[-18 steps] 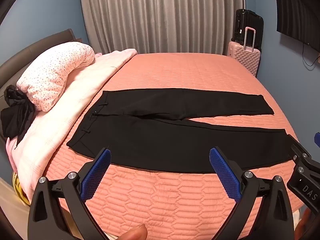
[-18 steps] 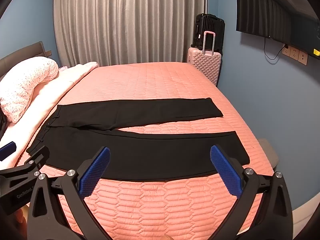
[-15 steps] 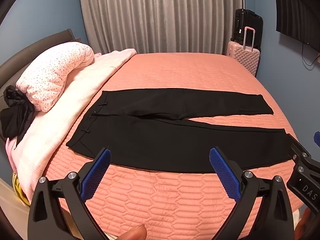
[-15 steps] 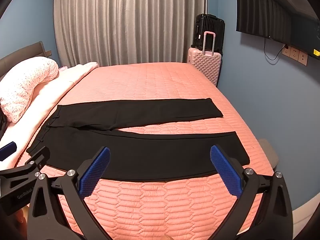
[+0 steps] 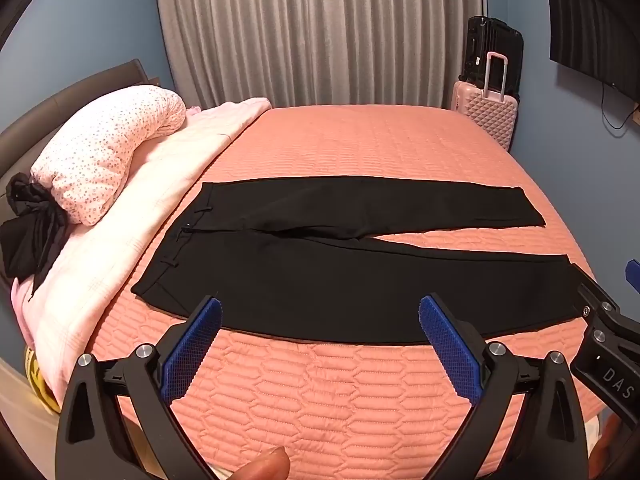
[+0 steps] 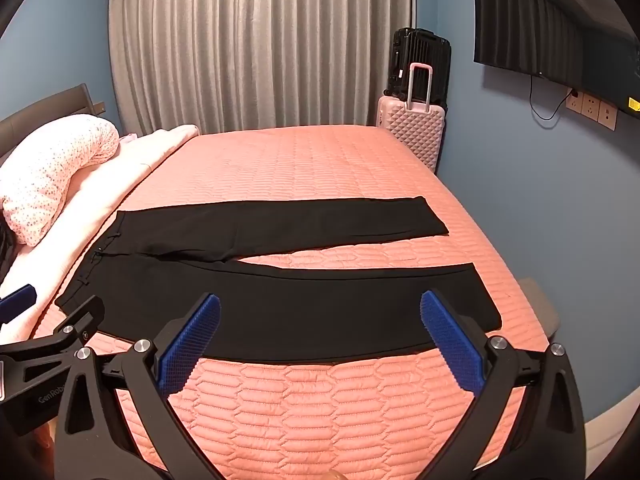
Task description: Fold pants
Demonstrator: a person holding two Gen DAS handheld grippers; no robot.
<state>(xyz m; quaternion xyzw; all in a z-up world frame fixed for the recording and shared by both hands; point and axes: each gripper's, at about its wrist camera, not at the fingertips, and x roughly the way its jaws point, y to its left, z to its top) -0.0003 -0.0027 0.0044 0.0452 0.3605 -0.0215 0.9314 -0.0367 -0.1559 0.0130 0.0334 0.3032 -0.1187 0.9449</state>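
Nothing has shifted much since the earlier frames; both views sit almost as they did, with the pants only a touch lower in the left one.

At far left of the left view a black garment (image 5: 28,236) hangs against a dotted pillow (image 5: 108,156), which rests on a pale pink blanket (image 5: 132,224) along the bed's left edge. A yellow thing (image 5: 34,372) shows at lower left beneath the blanket; what it is cannot be told. The bed (image 5: 360,400) has a salmon quilted cover and fills the middle of both views. Grey curtains (image 5: 320,32) hang behind it at top centre. Right of them stand a black case (image 5: 496,48) and, in front of it, a pink case (image 5: 486,114). A dark screen (image 6: 552,32) is mounted at upper right of the right view, with sockets (image 6: 592,106) below it.

The pants (image 5: 340,280) lie flat across the bed, waist at the left beside the blanket, both legs running right with a wedge of cover between them.

The left tool (image 5: 320,344) is spread wide, holding nothing, low in its frame just short of the near leg's edge. The right tool (image 6: 320,340) is likewise spread wide and bare, its pads (image 6: 188,344) overlapping the same edge in the frame; contact cannot be told. Each tool shows at the other view's edge.
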